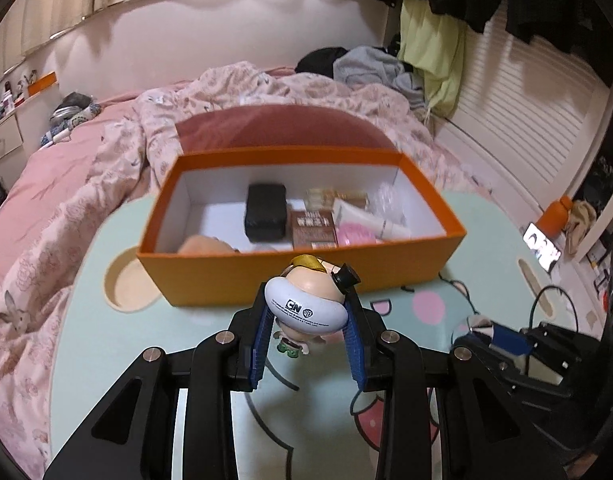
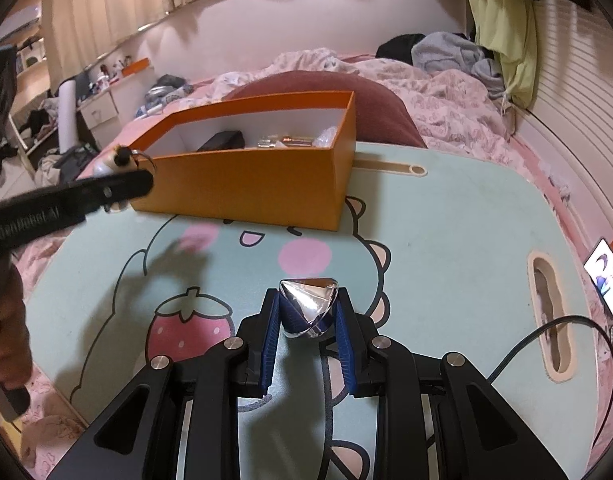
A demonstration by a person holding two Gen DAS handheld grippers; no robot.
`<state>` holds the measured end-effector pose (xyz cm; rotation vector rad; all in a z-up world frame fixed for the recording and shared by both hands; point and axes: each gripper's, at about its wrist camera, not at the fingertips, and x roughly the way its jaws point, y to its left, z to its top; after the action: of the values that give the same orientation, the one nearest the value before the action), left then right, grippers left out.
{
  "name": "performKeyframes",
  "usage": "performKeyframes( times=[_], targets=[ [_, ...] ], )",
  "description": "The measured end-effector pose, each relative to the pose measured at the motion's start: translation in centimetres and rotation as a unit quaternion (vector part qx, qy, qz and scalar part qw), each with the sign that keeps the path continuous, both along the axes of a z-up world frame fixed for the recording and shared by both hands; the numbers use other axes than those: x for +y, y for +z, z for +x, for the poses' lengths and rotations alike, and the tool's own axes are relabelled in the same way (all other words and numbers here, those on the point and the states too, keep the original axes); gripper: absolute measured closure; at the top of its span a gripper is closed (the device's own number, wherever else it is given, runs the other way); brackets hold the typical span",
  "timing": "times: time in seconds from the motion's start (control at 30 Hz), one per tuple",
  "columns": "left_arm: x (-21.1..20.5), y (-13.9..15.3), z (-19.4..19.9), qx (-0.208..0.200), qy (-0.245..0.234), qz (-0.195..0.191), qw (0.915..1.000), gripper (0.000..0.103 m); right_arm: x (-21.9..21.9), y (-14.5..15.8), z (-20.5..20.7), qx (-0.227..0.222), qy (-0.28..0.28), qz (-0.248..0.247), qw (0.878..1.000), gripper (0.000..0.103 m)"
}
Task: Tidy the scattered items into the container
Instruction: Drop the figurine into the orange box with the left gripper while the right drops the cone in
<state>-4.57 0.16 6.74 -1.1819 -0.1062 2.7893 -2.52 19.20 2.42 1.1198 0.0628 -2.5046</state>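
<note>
My left gripper (image 1: 306, 308) is shut on a small cartoon figurine (image 1: 306, 304) with a white base, a yellow tuft and a tiny black hat, held above the mint lap table (image 1: 86, 340) just in front of the orange box (image 1: 298, 276). The box holds a black case (image 1: 266, 216), a brown packet (image 1: 312, 228), a tube and other small items. In the right wrist view my right gripper (image 2: 308, 312) is shut on a shiny silver object (image 2: 306, 304) over the lap table (image 2: 446, 240). There the left gripper (image 2: 122, 188) with the figurine (image 2: 116, 160) hangs at the near left corner of the orange box (image 2: 250, 176).
The lap table rests on a bed with a pink floral quilt (image 1: 66, 208). A dark red cushion (image 1: 286, 128) lies behind the box. A lit phone (image 2: 606, 280) and a black cable (image 2: 546, 344) sit at the right. A hand (image 2: 6, 344) grips the left tool's handle.
</note>
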Motion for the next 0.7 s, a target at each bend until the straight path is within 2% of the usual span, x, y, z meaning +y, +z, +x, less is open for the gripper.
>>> performKeyframes(
  times=[0.3, 0.43, 0.53, 0.7],
  targets=[
    [-1.4, 1.3, -0.4, 0.017, 0.013, -0.007, 0.9997, 0.069, -0.4, 1.1, 0.3, 0.027, -0.003, 0.016, 1.000, 0.078],
    [-1.6, 1.7, -0.6, 0.023, 0.015, -0.016, 0.9995, 0.069, -0.3, 2.1, -0.1, 0.033, -0.004, 0.003, 0.999, 0.078],
    [-1.7, 2.2, -1.1, 0.029, 0.015, -0.021, 0.9992, 0.069, -0.7, 4.0, -0.7, 0.049, 0.000, -0.008, 0.999, 0.078],
    [-1.6, 3.1, -2.4, 0.032, 0.011, -0.026, 0.9991, 0.069, -2.5, 8.1, -2.4, 0.099, 0.011, -0.008, 0.995, 0.078]
  ],
)
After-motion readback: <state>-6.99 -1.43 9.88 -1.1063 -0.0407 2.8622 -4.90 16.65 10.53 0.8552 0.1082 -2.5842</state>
